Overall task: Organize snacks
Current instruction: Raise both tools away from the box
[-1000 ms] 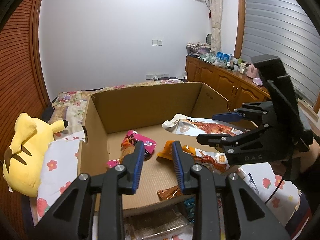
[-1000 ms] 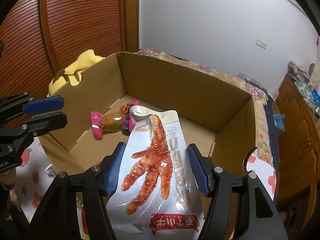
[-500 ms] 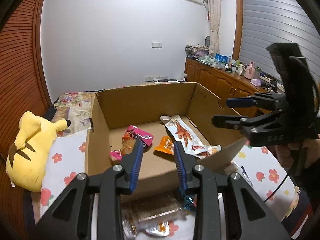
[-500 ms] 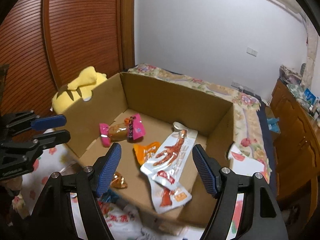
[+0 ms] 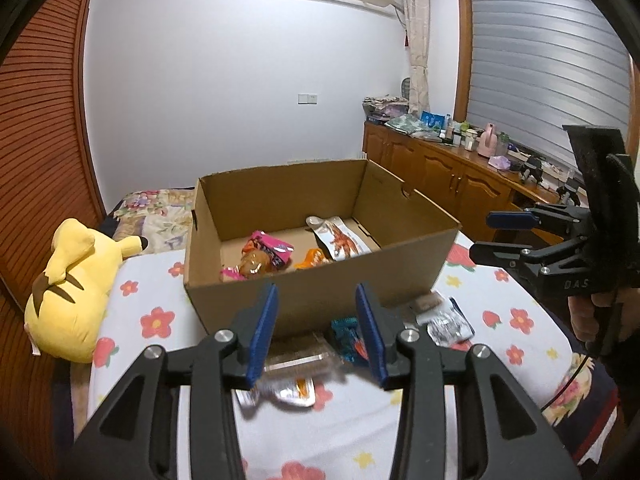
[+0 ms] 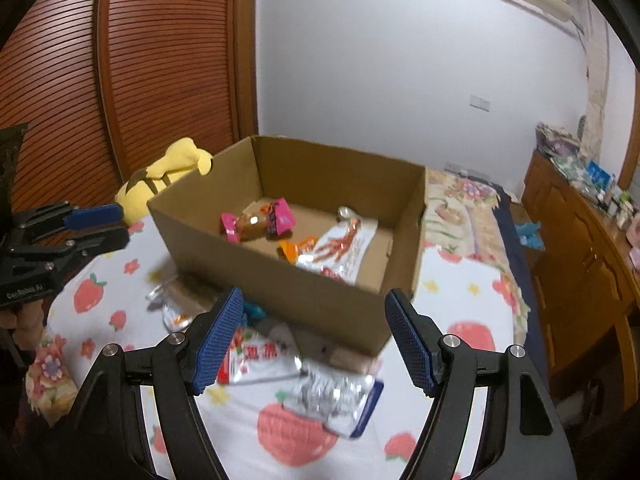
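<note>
- A cardboard box (image 5: 320, 292) on a flower-print bedspread (image 6: 460, 280) holds three snacks: a pink-wrapped one (image 6: 260, 222), an orange sachet (image 6: 294, 249) and a chicken-feet pouch (image 6: 340, 250) at the box's 3 o'clock.
- The left gripper (image 5: 316, 330), empty, has its jaws opening above loose packets (image 5: 288, 376) at the box's 6 o'clock, likely lining up the next pick.
- The right gripper (image 6: 314, 338) hangs spread and empty over a foil packet (image 6: 340, 396), nothing between its pads.
- A yellow plush toy (image 5: 76, 280) lies at 9 o'clock.

A yellow plush toy (image 5: 76, 280) lies beside a slatted wooden door (image 5: 40, 140); a wooden sideboard (image 5: 448, 176) carries clutter, perhaps bottles.
</note>
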A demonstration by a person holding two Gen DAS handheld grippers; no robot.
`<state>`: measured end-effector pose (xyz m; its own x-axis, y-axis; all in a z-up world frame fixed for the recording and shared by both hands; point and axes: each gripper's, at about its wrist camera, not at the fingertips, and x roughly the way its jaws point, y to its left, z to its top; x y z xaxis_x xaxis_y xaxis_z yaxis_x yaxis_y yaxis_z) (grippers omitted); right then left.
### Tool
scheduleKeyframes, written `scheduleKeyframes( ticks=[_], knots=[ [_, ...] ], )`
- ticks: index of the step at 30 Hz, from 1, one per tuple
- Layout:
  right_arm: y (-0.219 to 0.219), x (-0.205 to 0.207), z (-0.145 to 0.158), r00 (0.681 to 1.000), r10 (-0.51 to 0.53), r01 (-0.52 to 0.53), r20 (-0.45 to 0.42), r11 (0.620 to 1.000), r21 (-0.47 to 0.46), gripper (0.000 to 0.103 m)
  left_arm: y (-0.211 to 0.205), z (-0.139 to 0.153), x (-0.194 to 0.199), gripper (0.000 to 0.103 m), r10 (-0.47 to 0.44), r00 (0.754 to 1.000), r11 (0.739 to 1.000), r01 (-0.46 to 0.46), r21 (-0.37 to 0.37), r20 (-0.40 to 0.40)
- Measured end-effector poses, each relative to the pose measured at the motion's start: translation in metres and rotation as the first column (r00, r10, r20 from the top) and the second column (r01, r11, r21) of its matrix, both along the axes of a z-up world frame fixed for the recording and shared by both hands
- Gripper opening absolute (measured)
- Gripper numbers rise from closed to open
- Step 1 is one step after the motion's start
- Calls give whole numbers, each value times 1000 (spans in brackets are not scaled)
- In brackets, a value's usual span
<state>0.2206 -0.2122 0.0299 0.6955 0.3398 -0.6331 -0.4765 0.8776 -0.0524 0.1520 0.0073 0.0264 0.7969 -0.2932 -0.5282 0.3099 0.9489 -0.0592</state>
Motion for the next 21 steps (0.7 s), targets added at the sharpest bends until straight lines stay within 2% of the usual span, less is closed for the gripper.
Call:
scheduleKeyframes(
  ticks=[5, 9, 21],
  knots=[
    [-13, -14, -16, 999, -32, 33, -35, 999, 23, 79, 0, -6, -20, 41, -2, 1000, 1000, 2, 7, -7],
    [-21, -20, -33, 995, -70, 73, -64, 997, 38, 87, -1, -12, -31, 50, -9, 1000, 1000, 9, 19, -10],
    [-30, 4, -92, 978, -128, 131, -166, 991, 12, 87, -2, -44, -32, 51, -15, 998, 1000, 17, 17, -66]
  ],
)
